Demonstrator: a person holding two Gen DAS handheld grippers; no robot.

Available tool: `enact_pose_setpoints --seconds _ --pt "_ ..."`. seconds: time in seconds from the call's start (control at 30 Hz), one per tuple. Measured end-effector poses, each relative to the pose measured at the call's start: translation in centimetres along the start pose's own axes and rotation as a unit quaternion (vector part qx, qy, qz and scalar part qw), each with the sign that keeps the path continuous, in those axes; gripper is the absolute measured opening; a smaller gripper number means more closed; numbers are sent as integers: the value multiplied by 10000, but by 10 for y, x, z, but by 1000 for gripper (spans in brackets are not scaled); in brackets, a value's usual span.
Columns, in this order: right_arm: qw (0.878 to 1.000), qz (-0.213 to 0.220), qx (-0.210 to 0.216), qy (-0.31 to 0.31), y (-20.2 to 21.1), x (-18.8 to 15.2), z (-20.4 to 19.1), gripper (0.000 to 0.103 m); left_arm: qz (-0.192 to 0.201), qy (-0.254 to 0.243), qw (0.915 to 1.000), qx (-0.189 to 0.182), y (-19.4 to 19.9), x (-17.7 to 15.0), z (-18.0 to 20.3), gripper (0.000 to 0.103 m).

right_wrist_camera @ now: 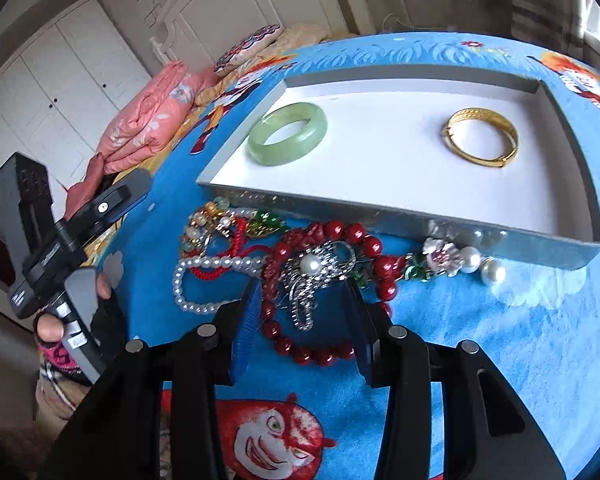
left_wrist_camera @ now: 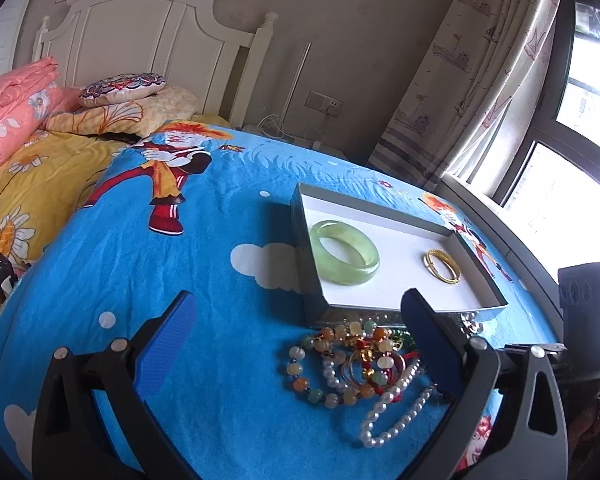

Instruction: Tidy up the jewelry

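Note:
A grey tray (left_wrist_camera: 300, 220) (right_wrist_camera: 380, 216) with a white floor lies on the blue bedspread and holds a green jade bangle (left_wrist_camera: 340, 274) (right_wrist_camera: 278, 158) and a gold bangle (left_wrist_camera: 446, 279) (right_wrist_camera: 482, 114). A tangled jewelry pile (left_wrist_camera: 360, 360) sits against the tray's near wall. My right gripper (right_wrist_camera: 303, 284) points down at it, open, its blue pads straddling a silver pearl brooch (right_wrist_camera: 316, 268) that lies on a red bead bracelet (right_wrist_camera: 364, 236). My left gripper (left_wrist_camera: 296, 296) stands wide open and empty over the bedspread, its right finger above the pile's edge. A hand holds it (right_wrist_camera: 60, 240).
A pearl strand (left_wrist_camera: 396, 412) (right_wrist_camera: 204, 268) trails toward me, and pearl earrings (right_wrist_camera: 494, 272) lie by the tray's front corner. A folded pink quilt (left_wrist_camera: 16, 104) and pillows are at the white headboard. Curtain and window (left_wrist_camera: 580, 100) border the right side.

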State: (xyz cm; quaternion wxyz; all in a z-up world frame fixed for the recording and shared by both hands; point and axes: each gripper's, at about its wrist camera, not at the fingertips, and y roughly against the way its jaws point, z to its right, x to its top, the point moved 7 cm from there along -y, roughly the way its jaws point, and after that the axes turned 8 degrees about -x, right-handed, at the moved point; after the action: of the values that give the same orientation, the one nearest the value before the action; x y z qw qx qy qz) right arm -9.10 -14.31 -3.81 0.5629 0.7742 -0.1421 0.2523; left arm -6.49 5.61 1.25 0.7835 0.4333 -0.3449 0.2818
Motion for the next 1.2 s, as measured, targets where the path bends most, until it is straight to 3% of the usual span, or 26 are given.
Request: enact_pose_setpoints --seconds 0.17,0.27,0.33,0.37,0.43,0.53,0.6,0.67,0.77,0.93,1.07,1.13,1.2 --pt "9964 -165 53 828 1 -17 -31 41 -32 -332 9990 -280 16 -19 35 101" --pt "9796 -4 -681 1892 0 -33 -50 41 -285 -488 9983 -117 12 -34 46 101" --pt "9702 85 -802 2285 3 -39 -54 40 -370 -547 9977 -120 12 -41 52 101" --pt "9691 80 -707 2360 5 -42 -53 38 -359 -617 9974 -130 14 -42 56 101" --pt "9690 63 -470 2425 10 -45 -47 20 -343 -722 9966 -180 19 -45 63 101" --pt "9797 85 163 1995 22 -43 -30 15 -378 -818 9956 -252 22 -46 70 101" --pt "9870 178 811 1379 33 -37 -14 15 -466 -828 9950 -318 20 -49 75 101" --pt "9846 426 1531 732 47 -25 1 15 -603 -838 9939 -400 14 -54 81 101" --pt "9727 762 2186 -176 63 -9 31 15 -890 -1037 9894 -488 1 -63 96 101" --pt "9655 1038 2210 -902 69 -7 71 16 -1198 -1837 9752 -285 -27 -69 130 98" --pt "9611 1150 2304 -995 77 -12 79 16 -1656 -2397 9565 -165 -60 -77 145 65" --pt "9589 1212 2372 -975 83 -12 83 16 -1846 -2618 9473 6 -75 -82 143 58" --pt "9565 1263 2444 -970 87 -11 85 16 -1841 -2642 9467 -26 -79 -82 140 58"
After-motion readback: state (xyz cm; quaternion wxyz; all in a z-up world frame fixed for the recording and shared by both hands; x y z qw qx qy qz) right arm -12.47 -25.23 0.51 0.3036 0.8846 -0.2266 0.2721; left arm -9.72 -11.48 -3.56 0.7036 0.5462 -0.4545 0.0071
